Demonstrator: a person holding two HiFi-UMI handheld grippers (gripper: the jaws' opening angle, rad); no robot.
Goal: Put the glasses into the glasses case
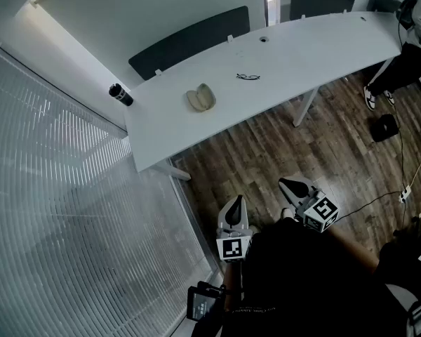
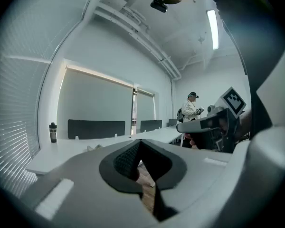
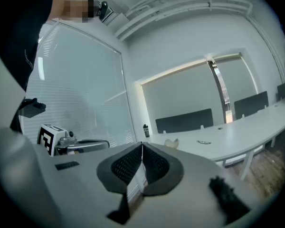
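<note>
Two grippers hang low at the near edge of the scene, over the wood floor [image 1: 281,146] and well apart from the table [image 1: 323,48]. Left gripper [image 1: 234,203] first: its jaws are pressed together tip to tip. Its own view shows nothing caught between them, only a sliver of floor below the pads. Right gripper [image 1: 289,184] sits just beside it, on the right, and it's the same story there: jaws closed flat on each other, holding nothing. Both point roughly level, out toward the table.

Now the table itself, a long white curved top sweeping from the near left to the far right. The glasses [image 1: 248,76] lie on the bare top around its middle, outside the case. The case [image 1: 201,97] lies to the left of them, near but not touching, its lid thrown open and both pale halves showing. From the right gripper view the two sit side by side on the white surface, case left, glasses right.

Over at the table's far left corner stands a black bottle [image 1: 120,94], upright. Dark chairs [image 1: 189,41] line the far side of the table. A person [image 1: 414,44] stands at the far right end of it. Pale blinds [image 1: 63,209] fill the whole left side of the head view.
</note>
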